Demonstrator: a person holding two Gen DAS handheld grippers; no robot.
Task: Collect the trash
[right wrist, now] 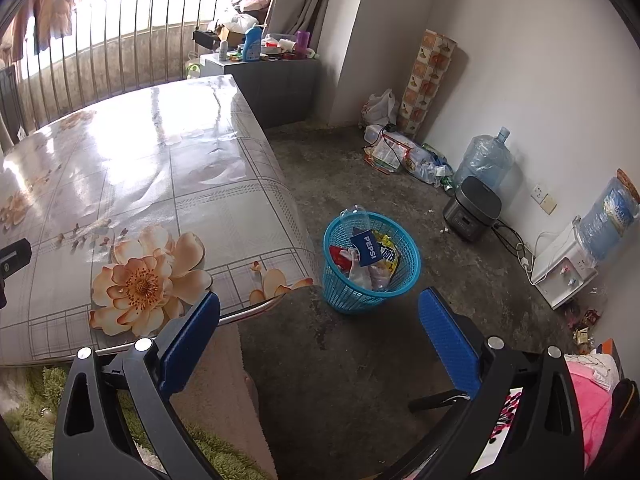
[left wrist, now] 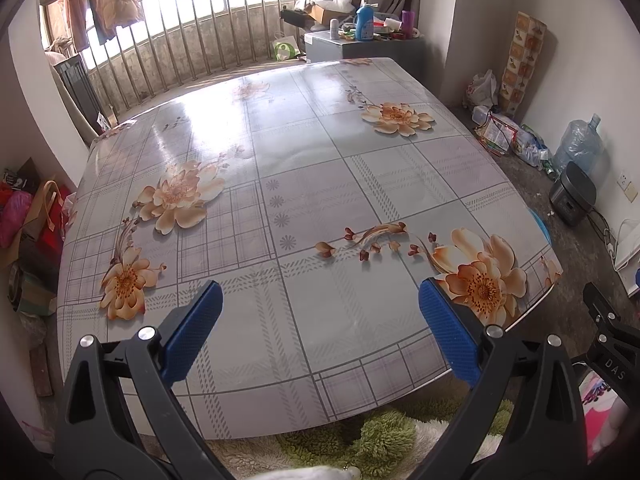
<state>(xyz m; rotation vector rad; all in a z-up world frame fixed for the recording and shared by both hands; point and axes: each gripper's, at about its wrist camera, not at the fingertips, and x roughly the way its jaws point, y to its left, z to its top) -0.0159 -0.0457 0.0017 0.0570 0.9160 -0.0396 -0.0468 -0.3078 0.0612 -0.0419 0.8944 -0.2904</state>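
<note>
A blue plastic basket [right wrist: 408, 276] stands on the floor beside the table's right corner. It holds a Pepsi bottle [right wrist: 362, 236] and several wrappers. My right gripper [right wrist: 320, 316] is open and empty, raised above the floor just in front of the basket. My left gripper [left wrist: 320, 308] is open and empty, held over the near part of the flowered table [left wrist: 304, 184]. No trash shows on the tabletop in either view. The table also shows in the right wrist view [right wrist: 132, 184].
A rice cooker [right wrist: 472, 210], water jugs [right wrist: 486, 156] and a dispenser [right wrist: 564, 268] line the right wall. Bags and wrappers [right wrist: 404, 152] lie on the floor by that wall. A grey cabinet [right wrist: 272, 84] with bottles stands behind the table. A green rug [left wrist: 380, 436] lies below the table's near edge.
</note>
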